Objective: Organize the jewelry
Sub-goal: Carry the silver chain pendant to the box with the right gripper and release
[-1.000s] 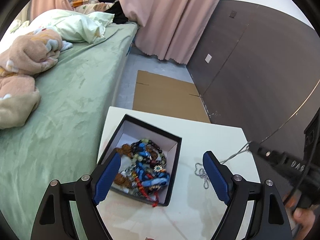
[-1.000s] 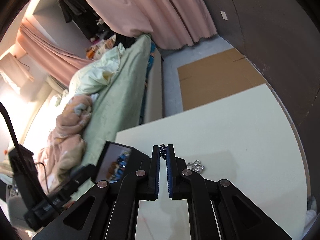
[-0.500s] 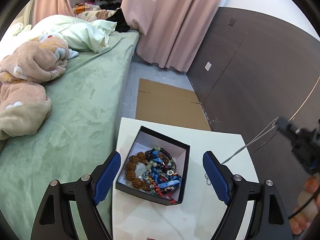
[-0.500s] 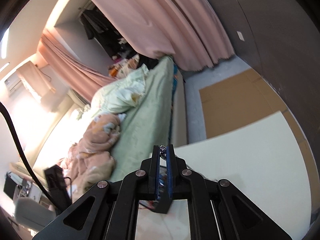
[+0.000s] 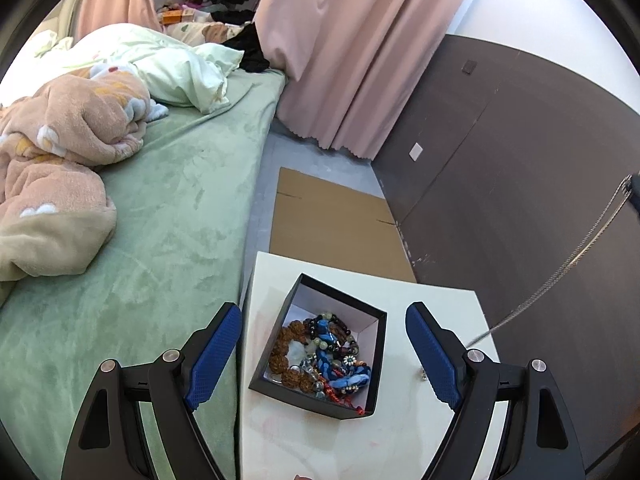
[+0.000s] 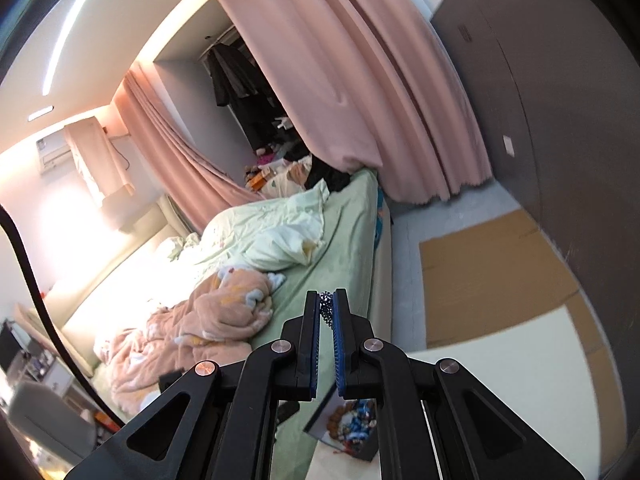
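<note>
A black box [image 5: 376, 356] with a white lining stands on the white table [image 5: 432, 300] and holds several bead bracelets [image 5: 320, 356]. My left gripper [image 5: 324, 348] is open, high above the box, its blue pads either side of it. My right gripper [image 6: 326, 308] is shut on a silver chain necklace [image 6: 325, 305] and held high. In the left wrist view the chain [image 5: 576, 256] hangs taut from the right gripper down to the table's right edge. The box also shows in the right wrist view [image 6: 320, 420], low between the fingers.
A bed with a green sheet [image 5: 160, 220], a pink blanket [image 5: 60, 140] and a pale pillow lies left of the table. Flat cardboard [image 5: 332, 224] lies on the floor behind it. A dark wall panel [image 5: 500, 160] and pink curtains [image 5: 340, 52] stand at the right and back.
My right gripper has risen a long way, pulling the chain up off the table until it hangs taut. My left gripper has also risen, so the box looks smaller.
</note>
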The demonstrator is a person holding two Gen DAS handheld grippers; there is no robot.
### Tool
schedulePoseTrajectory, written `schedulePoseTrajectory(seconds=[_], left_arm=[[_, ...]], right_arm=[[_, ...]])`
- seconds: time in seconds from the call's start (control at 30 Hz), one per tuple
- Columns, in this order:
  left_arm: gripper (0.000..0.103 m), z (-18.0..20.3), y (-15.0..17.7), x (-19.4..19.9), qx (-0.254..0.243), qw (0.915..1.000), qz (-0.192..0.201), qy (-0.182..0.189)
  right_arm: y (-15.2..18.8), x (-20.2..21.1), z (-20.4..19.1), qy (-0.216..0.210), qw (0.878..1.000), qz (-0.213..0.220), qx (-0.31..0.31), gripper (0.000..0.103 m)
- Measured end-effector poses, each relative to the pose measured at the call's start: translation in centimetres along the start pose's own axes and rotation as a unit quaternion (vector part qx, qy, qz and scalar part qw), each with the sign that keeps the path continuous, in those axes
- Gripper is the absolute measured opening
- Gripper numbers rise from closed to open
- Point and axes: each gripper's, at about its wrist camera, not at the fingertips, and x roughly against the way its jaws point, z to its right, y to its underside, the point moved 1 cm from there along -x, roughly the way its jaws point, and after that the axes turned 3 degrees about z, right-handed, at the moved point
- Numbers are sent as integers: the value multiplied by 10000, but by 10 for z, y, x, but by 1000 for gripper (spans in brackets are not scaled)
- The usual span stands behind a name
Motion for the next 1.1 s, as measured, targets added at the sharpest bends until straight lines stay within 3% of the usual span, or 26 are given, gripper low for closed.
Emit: schedulePoseTrajectory(seconds=[0.2,0.4,0.7,1.1], left_arm=[[85,-9,-7,9,202,9997,123,118],[85,-23,-14,20,461,9984,287,169],[86,-46,-22,29,825,9957,355,211],[86,-59,-26,31,1010,9941,368,141]], right_arm=[[-33,16,-35,42,9989,322,346,8],[-52,15,-75,-124,9974,362,616,8],[-34,-26,-103,-207,9964,98,814,8],[-7,-76,-99,-209,9971,-313,658,8]])
